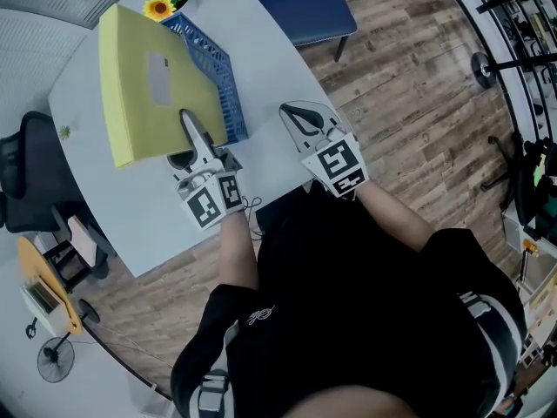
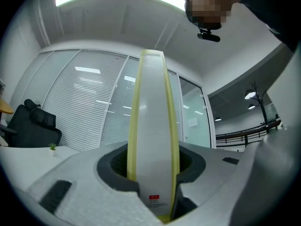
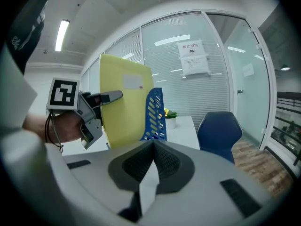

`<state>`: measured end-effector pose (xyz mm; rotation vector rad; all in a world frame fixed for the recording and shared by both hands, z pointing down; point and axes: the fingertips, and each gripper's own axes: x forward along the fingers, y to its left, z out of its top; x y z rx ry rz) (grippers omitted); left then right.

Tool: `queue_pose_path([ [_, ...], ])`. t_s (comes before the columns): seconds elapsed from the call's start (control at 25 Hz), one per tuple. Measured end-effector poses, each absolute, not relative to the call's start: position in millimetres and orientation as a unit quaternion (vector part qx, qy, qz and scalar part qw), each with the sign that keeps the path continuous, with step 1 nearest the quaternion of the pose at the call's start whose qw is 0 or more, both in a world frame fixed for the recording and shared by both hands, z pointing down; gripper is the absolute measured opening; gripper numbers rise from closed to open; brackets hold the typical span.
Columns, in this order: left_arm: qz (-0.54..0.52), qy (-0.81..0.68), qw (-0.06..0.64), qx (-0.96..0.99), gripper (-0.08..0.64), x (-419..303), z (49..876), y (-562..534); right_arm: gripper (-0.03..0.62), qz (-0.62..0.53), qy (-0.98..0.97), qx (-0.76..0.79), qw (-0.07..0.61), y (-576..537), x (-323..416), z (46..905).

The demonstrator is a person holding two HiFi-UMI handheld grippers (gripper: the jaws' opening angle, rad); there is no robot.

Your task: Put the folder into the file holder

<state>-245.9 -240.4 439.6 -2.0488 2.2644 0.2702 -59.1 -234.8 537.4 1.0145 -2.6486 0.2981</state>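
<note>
Grips the yellow folder (image 1: 148, 85) with the left gripper (image 1: 188, 122) over the near part of the white worktop (image 1: 270, 68). Jaws set wide, one on each side of the folder's thick near edge, pads pressed against it. Holds the folder on edge, tilted, its broad face with a pale label turned up toward the head view.

At 3 o'clock of the left gripper, well apart from the folder: the right gripper (image 1: 291, 111), close to the worktop's right edge. Jaws closed tip to tip, nothing between them.

Just at the folder's 3 o'clock side: the blue slotted file holder (image 1: 222, 77), standing on the worktop. Folder overlapping its left side in the head view, just in front of its perforated wall in the right gripper view. Hard to tell whether any of the folder sits inside yet.

At the holder's 12 o'clock, near the far edge: a small pot with a sunflower (image 1: 165, 5).

Beyond the worktop at 1 o'clock, a blue chair (image 1: 305, 7) on the wood floor (image 1: 409, 103). At 9 o'clock, a black chair (image 1: 26, 172).
</note>
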Motion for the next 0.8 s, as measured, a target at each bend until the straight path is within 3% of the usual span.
queue_pose_path([
  [0.8,0.033,0.735,0.004,-0.677,0.190,-239.7,469.0,-236.0,0.005,0.107,-0.921,0.347,0.143,-225.9,-63.9,540.6],
])
